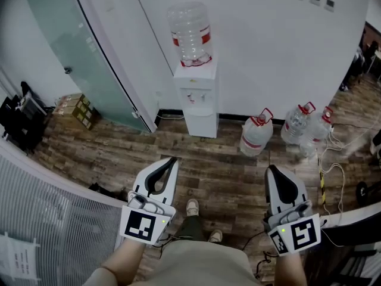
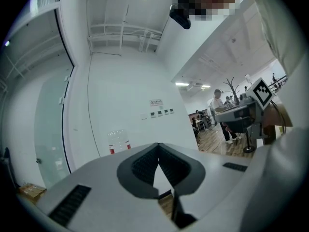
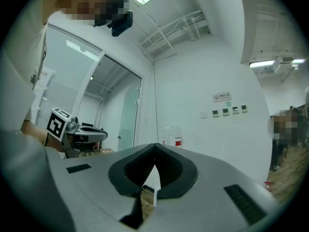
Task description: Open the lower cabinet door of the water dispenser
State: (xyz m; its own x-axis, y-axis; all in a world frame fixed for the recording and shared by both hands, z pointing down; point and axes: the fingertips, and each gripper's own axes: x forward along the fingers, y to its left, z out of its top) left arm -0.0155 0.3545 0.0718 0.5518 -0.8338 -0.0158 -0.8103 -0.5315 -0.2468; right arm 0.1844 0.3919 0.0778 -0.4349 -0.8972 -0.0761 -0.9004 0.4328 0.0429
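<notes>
The white water dispenser [image 1: 197, 97] stands against the far wall with a clear bottle [image 1: 190, 33] on top. Its lower cabinet door [image 1: 201, 124] looks closed. My left gripper [image 1: 173, 158] and right gripper [image 1: 271, 168] are held level well short of it, both pointing toward the wall. Each has its jaws together with nothing between them. In the left gripper view my left gripper [image 2: 158, 144] faces the wall, with the bottle [image 2: 118, 141] faint beyond it. The right gripper [image 3: 155, 144] also has the bottle [image 3: 173, 137] ahead of it.
Three spare water jugs [image 1: 256, 134] [image 1: 296, 124] [image 1: 318, 130] stand on the wooden floor right of the dispenser. A frosted glass door [image 1: 83, 58] and cardboard boxes [image 1: 77, 109] are at the left. Cables [image 1: 330, 171] trail at the right. My feet [image 1: 192, 207] are below.
</notes>
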